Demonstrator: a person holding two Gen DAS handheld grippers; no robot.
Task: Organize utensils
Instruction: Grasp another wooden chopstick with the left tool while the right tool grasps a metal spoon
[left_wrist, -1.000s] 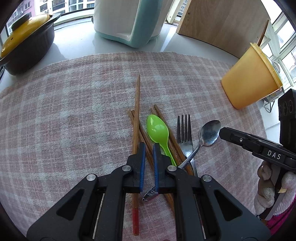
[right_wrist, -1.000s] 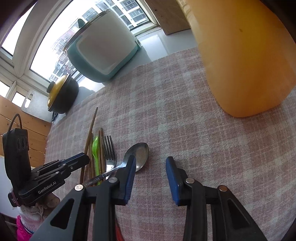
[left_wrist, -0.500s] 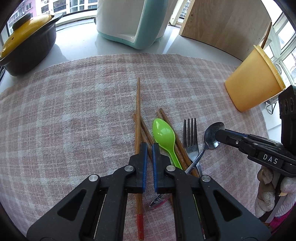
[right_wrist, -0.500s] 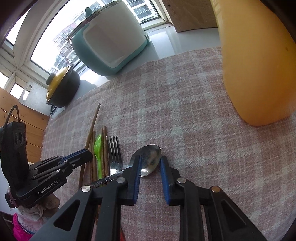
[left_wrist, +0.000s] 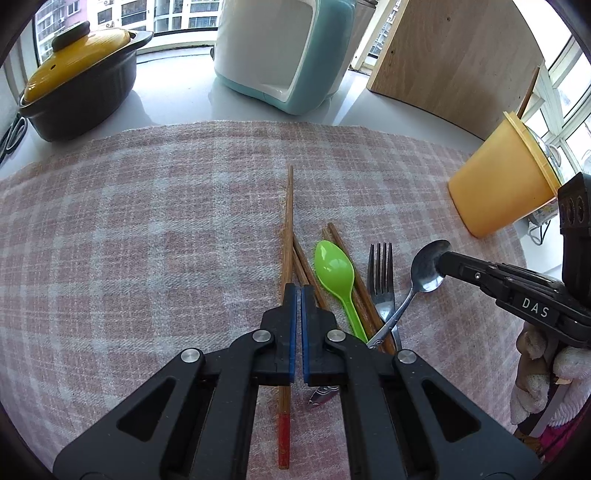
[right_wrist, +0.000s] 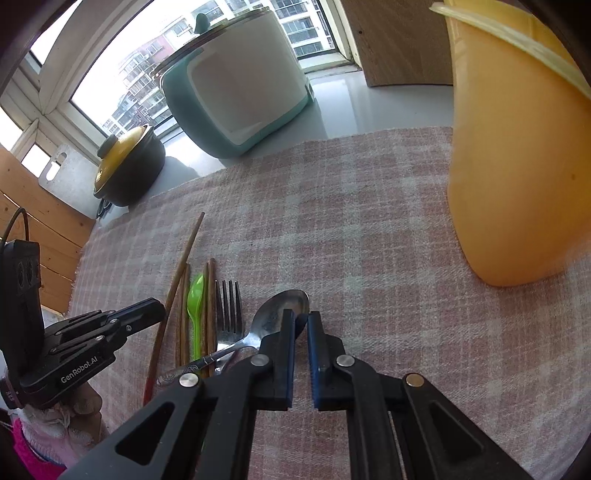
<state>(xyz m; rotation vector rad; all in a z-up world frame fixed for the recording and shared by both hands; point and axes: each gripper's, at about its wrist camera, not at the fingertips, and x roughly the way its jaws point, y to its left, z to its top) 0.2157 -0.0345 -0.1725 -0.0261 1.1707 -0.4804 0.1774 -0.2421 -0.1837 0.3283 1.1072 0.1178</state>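
Slipping was the chief risk: the metal spoon (right_wrist: 284, 312) was pinched only at its bowl edge by the right gripper (right_wrist: 301, 321), whose jaws had just been closing, so it could pivot out when raised. The left gripper (left_wrist: 298, 295) was clamped, apparently on a long chopstick (left_wrist: 287, 254). Both were pitched steeply downward. An orange cup (right_wrist: 517, 166) stood ahead-right.

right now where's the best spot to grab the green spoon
Take the green spoon by its bowl, from above. The bowl lies bare at the far end, while its handle runs under the metal spoon and between chopsticks, leaving a claw little room.
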